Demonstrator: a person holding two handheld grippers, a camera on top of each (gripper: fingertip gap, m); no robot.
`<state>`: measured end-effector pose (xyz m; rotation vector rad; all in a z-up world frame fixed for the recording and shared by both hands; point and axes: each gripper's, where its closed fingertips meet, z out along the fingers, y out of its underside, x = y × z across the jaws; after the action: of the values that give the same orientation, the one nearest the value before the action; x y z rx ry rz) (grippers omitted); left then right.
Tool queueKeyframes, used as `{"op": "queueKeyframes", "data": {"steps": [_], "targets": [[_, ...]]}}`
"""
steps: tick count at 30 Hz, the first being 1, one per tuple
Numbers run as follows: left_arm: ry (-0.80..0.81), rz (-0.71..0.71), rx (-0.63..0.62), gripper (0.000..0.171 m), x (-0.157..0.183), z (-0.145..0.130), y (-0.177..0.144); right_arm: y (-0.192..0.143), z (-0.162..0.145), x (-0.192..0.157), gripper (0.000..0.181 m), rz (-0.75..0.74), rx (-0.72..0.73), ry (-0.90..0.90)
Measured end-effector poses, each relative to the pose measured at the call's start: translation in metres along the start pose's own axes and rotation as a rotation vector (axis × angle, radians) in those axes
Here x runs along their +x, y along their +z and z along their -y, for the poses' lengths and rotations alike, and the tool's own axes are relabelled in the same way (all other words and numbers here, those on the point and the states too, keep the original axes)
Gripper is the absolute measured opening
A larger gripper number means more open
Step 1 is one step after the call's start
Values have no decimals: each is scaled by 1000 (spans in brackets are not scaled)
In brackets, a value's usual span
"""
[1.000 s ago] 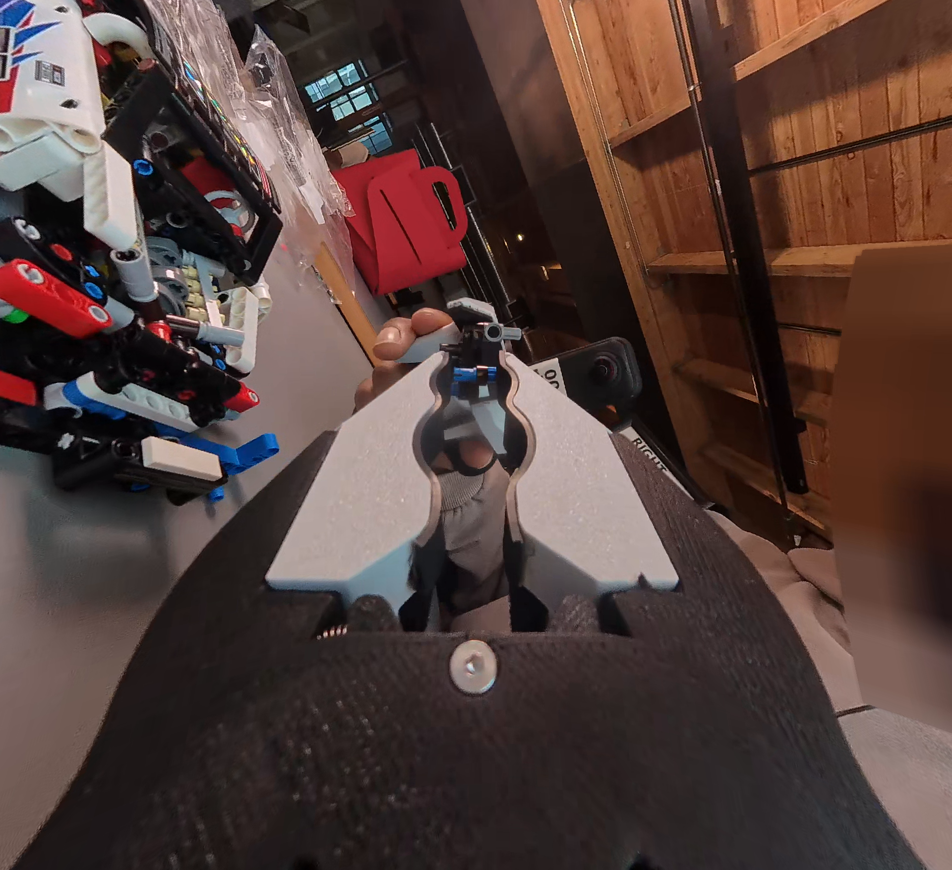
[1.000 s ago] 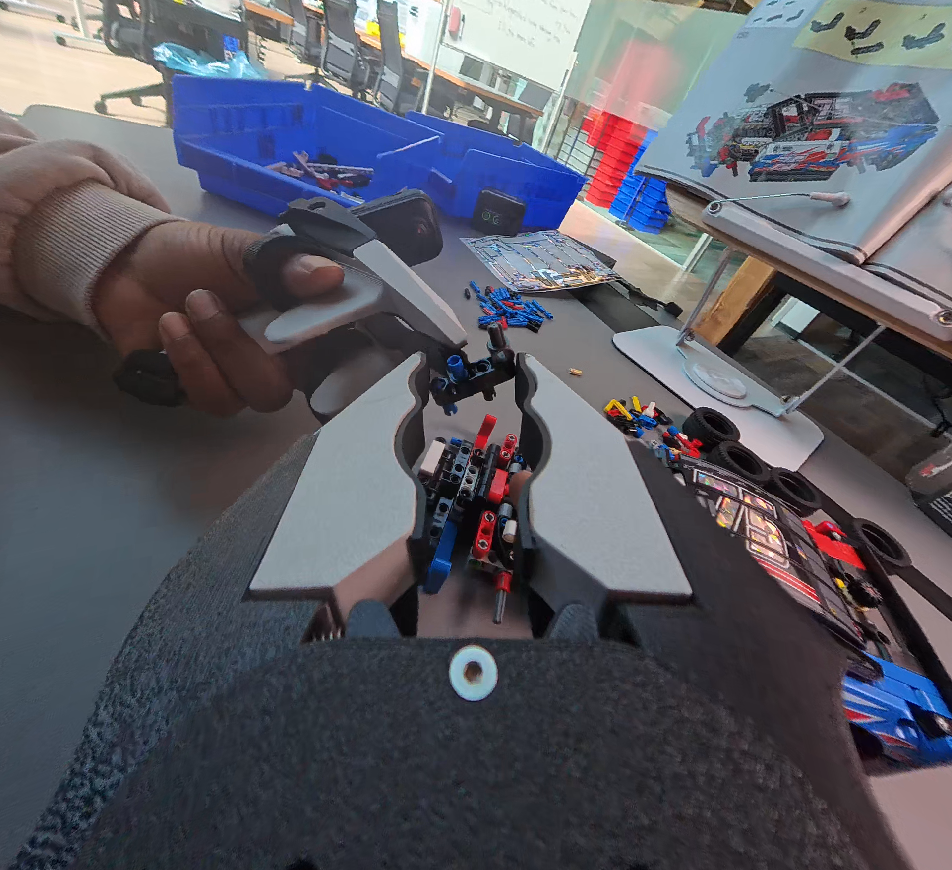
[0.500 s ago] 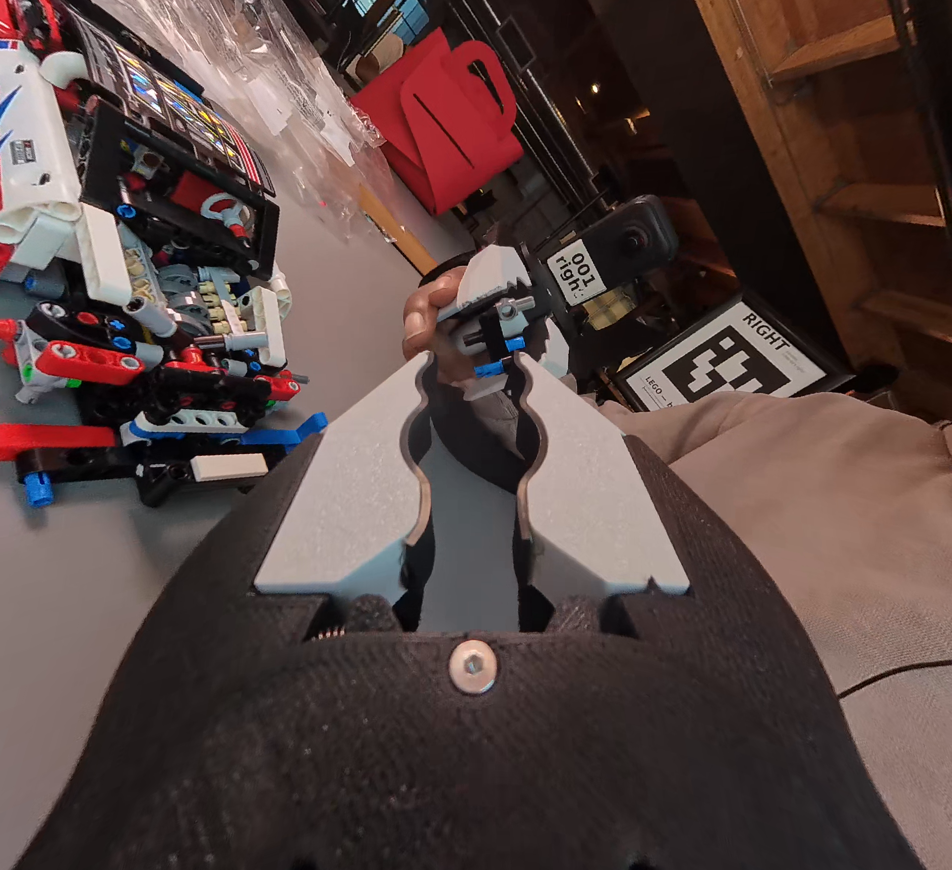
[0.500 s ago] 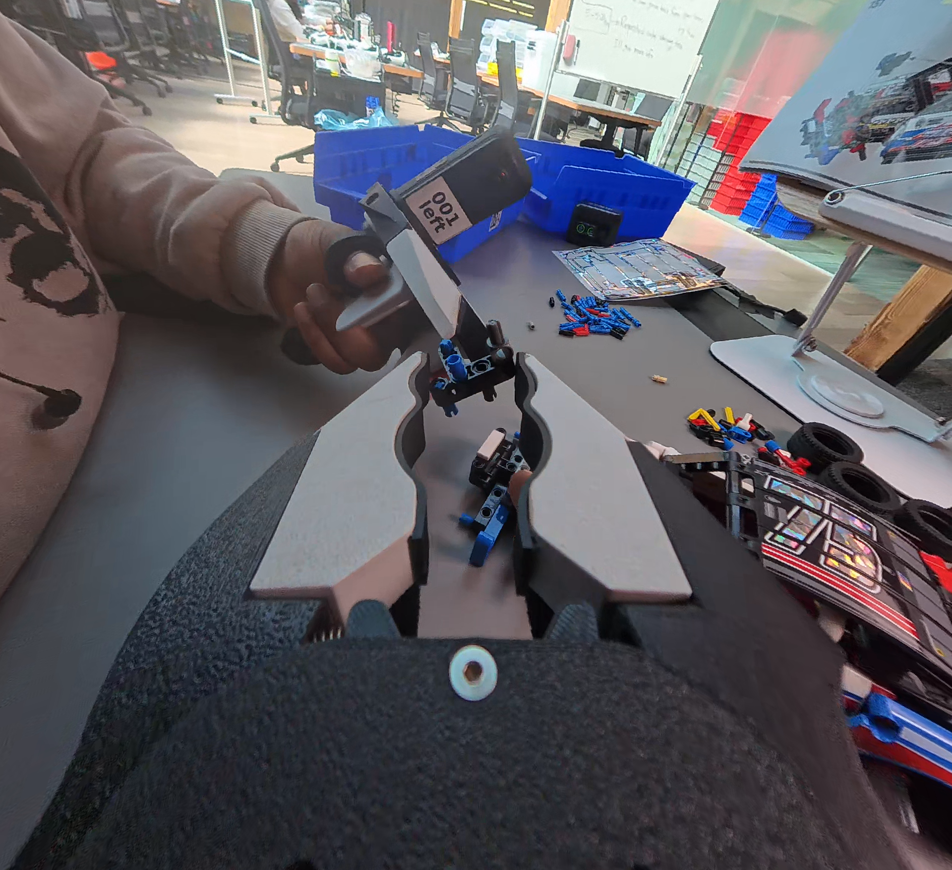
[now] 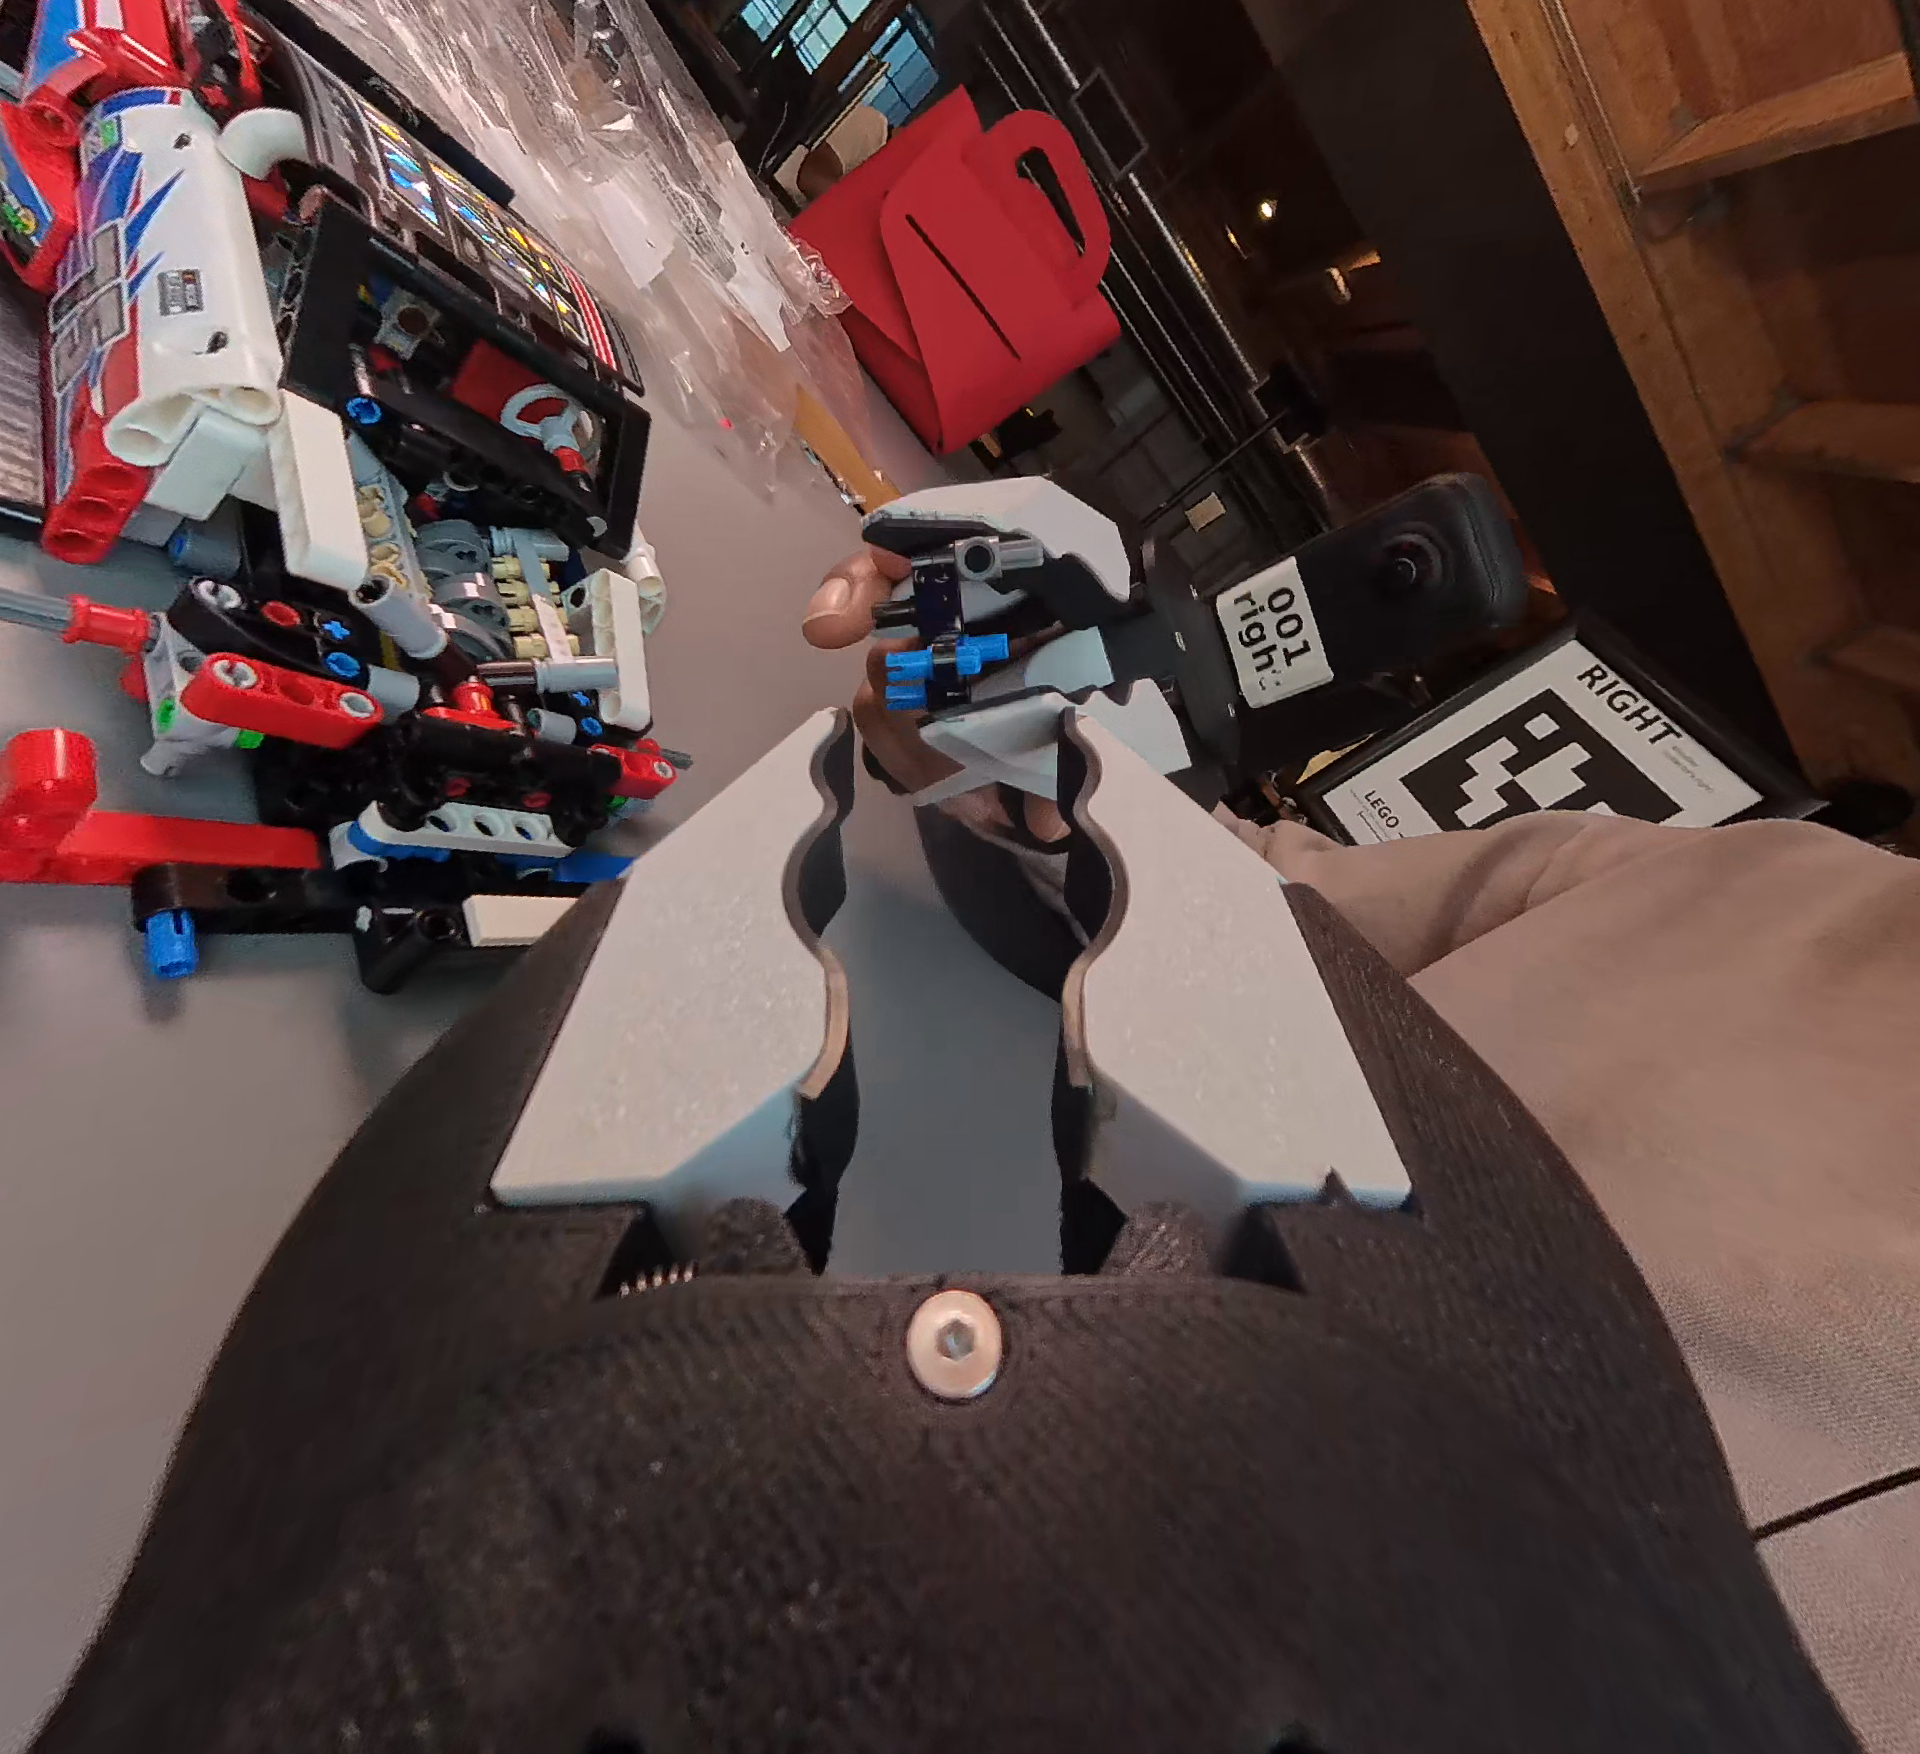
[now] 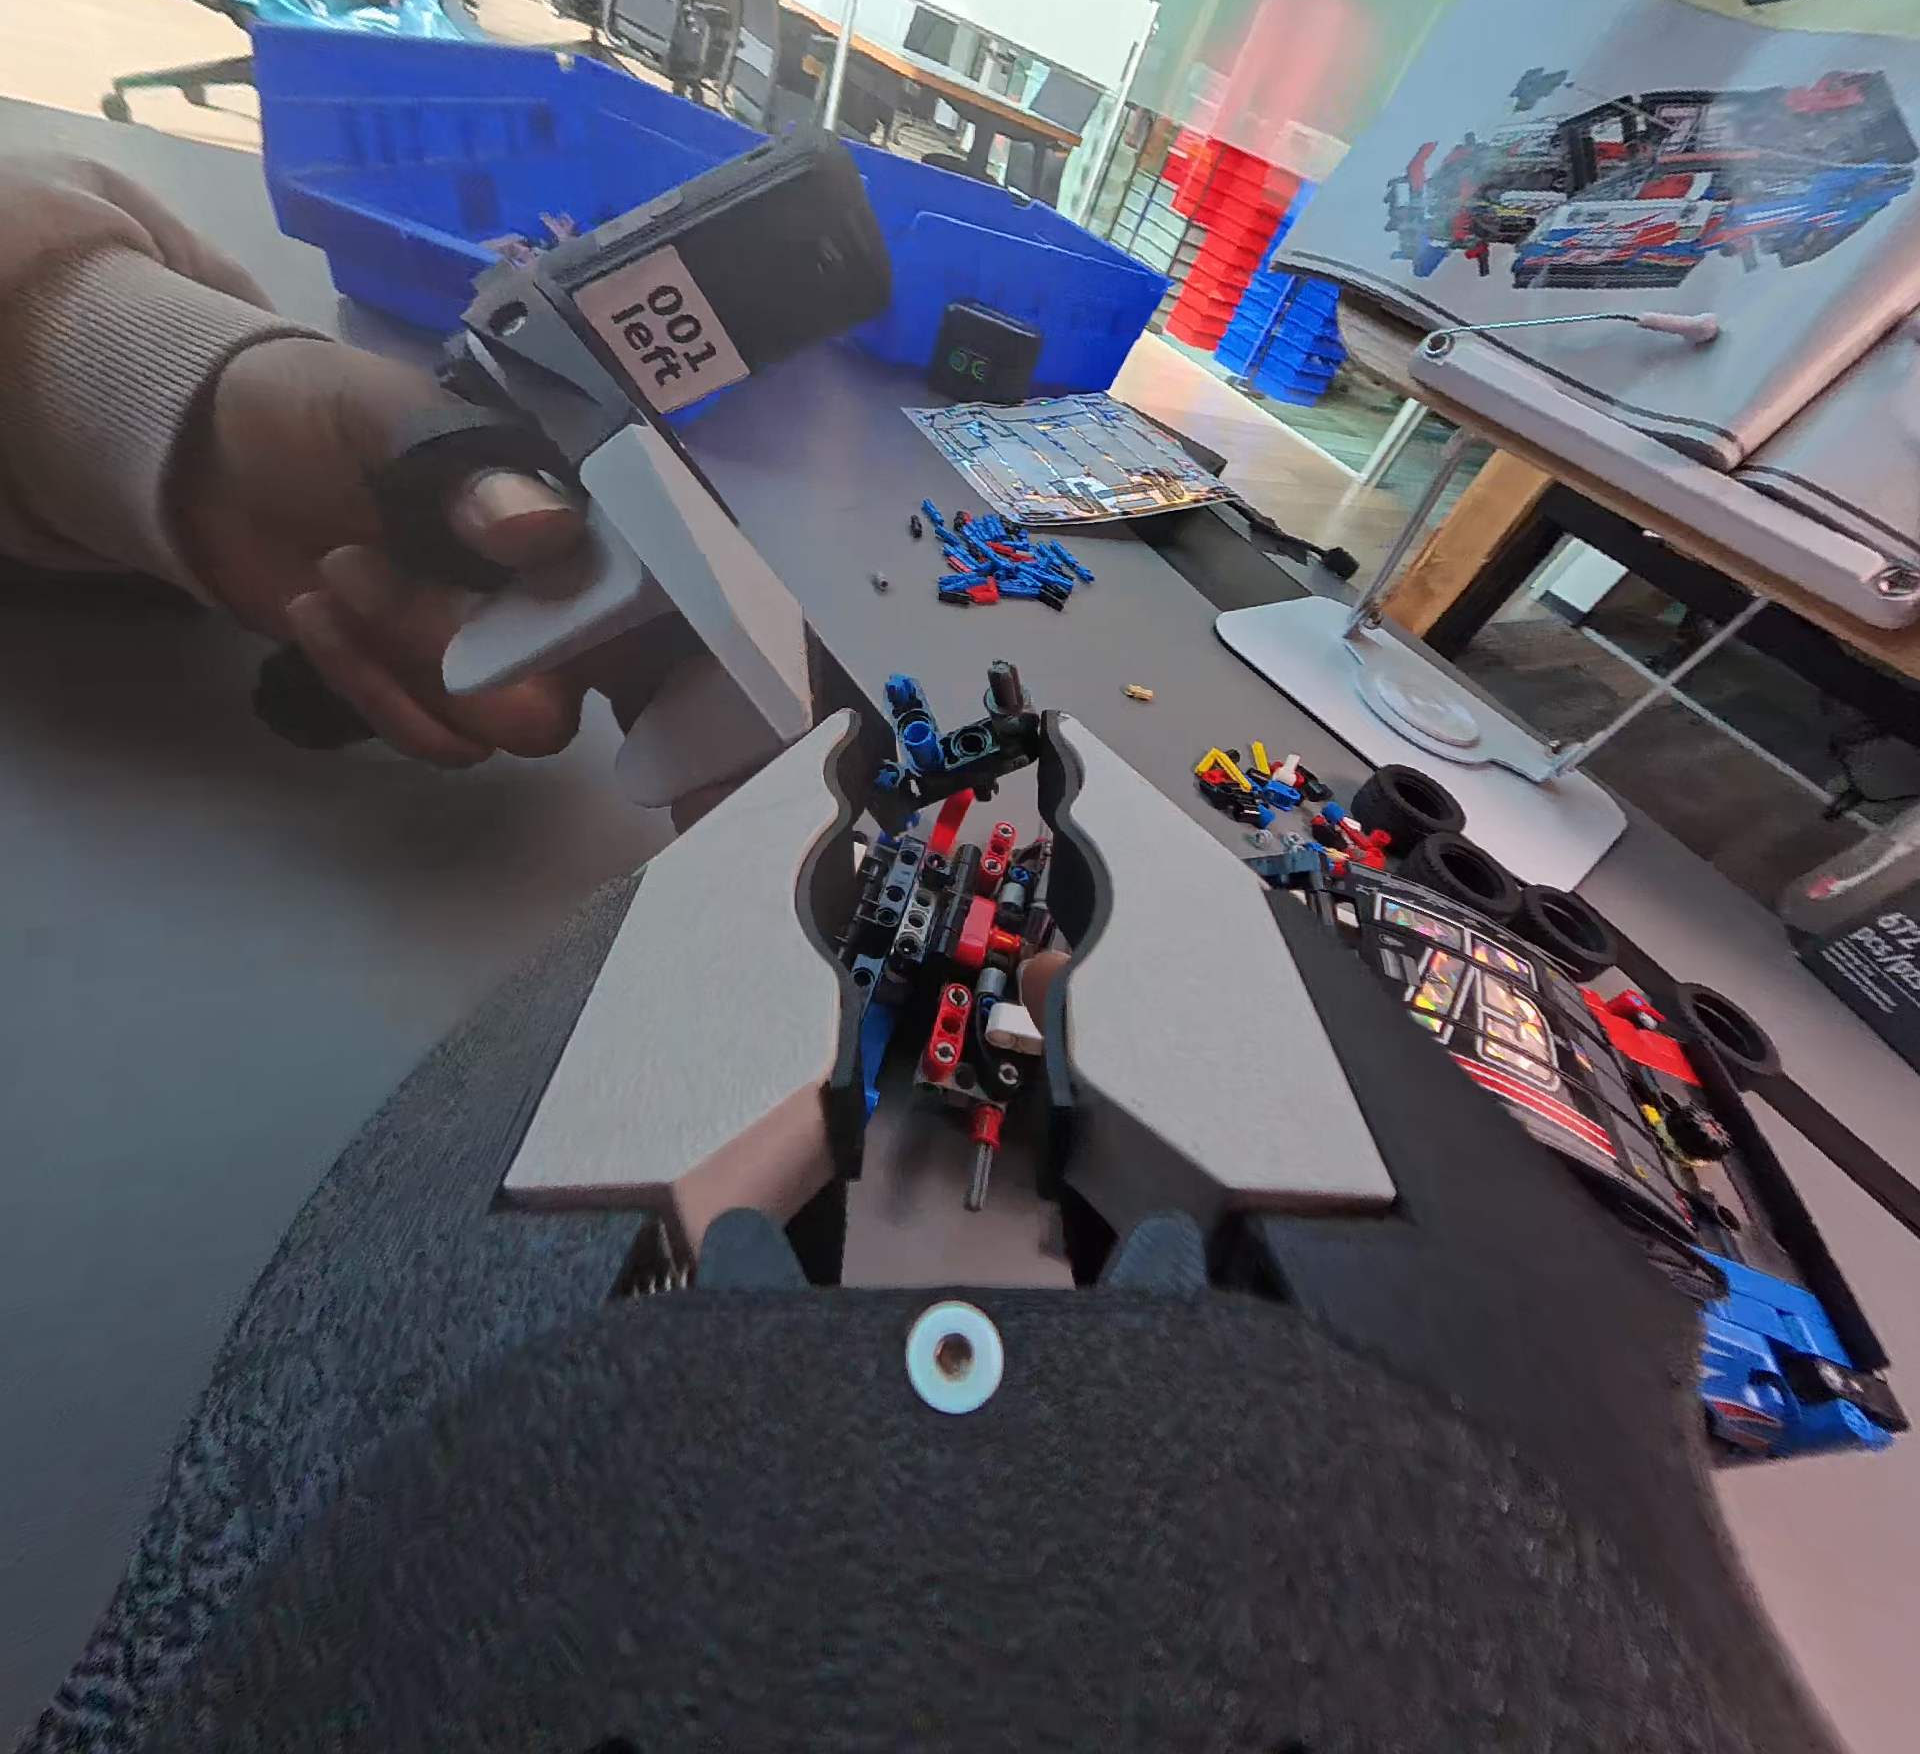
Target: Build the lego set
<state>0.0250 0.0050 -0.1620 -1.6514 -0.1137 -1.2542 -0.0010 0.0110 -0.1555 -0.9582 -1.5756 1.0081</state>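
The right gripper [image 6: 954,736] has its grey tips pressed onto a small black sub-assembly [image 5: 940,634], held in the air above the grey table [image 5: 156,1133]. The left gripper [image 5: 951,738] is spread, with nothing between its tips, and sits just beside that piece, which lies at twelve o'clock from it in the left wrist view.

This looks like a handover or a two-handed press on the piece, though which one I cannot tell. To do it well, the left tips should close on the flat black beam, not on the blue pins [image 5: 925,670] that stick out at nine o'clock, since round pins would roll or pop loose. The right squeeze should hold steady until the other grip is firm. Any push should run straight along the pin's axis.

The piece is hard glossy plastic, a short holed beam with a grey cross connector [image 5: 982,556] at its top. The finger faces are matt and wavy-edged, and the gripper bodies are rough black print.

At ten o'clock in the left wrist view stands the half-built car [image 5: 416,561], dense with beams, gears and white panels. Crinkled clear bags [image 5: 623,146] lie beyond it. In the right wrist view, loose blue pins [image 6: 997,556] lie at twelve o'clock, rubber tyres [image 6: 1455,863] at two, and the open instruction booklet [image 6: 1662,177] leans on a stand at one
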Motion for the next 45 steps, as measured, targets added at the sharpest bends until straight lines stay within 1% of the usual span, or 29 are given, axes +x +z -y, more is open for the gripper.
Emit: {"op": "queueKeyframes", "data": {"steps": [3,6,8,11,14,19,22,23,25,27,33,38,40,42,45], "targets": [[-11,5,38,38,-2,5,-1,5,-1,5,31,-94,-26,-39],[-23,-26,72,38,1,11,-2,8,-4,7,31,-141,-60,-67],[-33,-25,67,37,0,10,-1,10,-3,5,31,-166,-66,-107],[-53,-19,58,34,-4,8,-1,12,-1,2,31,-190,-71,-151],[-70,-30,71,25,-5,12,-4,13,-1,3,31,-213,-78,-183],[-41,-39,26,23,-3,10,-6,12,-1,1,32,-185,-67,-160],[-50,-96,-26,20,4,8,-9,10,4,-3,33,-132,-32,-162],[-58,-112,-42,15,5,8,-11,9,5,-6,34,-101,-25,-161],[-80,-145,-46,8,5,12,-16,5,8,-9,30,-41,5,-139],[-84,-159,-38,8,4,17,-21,2,8,-12,27,7,20,-105],[-86,-184,-50,6,6,22,-27,-5,13,-14,6,76,68,-50],[-152,-170,-52,6,0,21,-26,-5,10,-16,5,113,58,1],[-177,-136,-35,7,-6,22,-25,-3,4,-14,5,123,22,84],[-168,-107,-19,8,-11,23,-25,0,-1,-11,5,172,-5,297],[-119,-68,-11,15,-16,26,-27,-2,-3,0,5,226,24,593]]}}
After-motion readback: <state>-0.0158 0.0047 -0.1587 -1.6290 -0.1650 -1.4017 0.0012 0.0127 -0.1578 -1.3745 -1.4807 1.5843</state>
